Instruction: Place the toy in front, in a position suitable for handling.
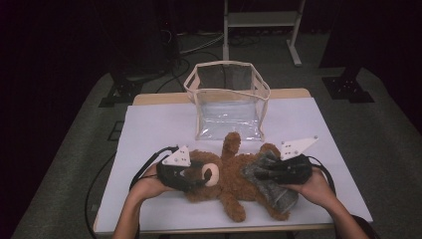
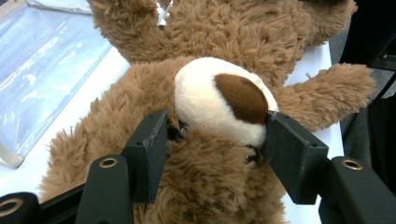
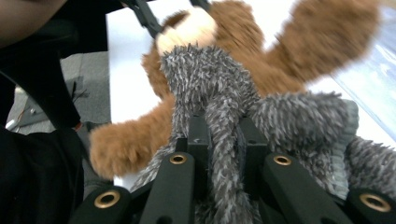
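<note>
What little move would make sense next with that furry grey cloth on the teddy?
Probably draw the grey garment farther along the teddy bear. The right tongs pinch a fold of it, and the left tongs clamp the bear's muzzle, steadying it.

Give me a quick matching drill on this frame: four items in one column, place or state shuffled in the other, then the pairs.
Items:
1. teddy bear
2. grey fuzzy garment
3. clear bag
4. left gripper

Place or state:
A. stands open at the far side of the table
B. jaws closed on the bear's cream muzzle
C. pinched by the right gripper
D. lies on the white tabletop

Pairs: 1-D, 2-C, 3-A, 4-B
</note>
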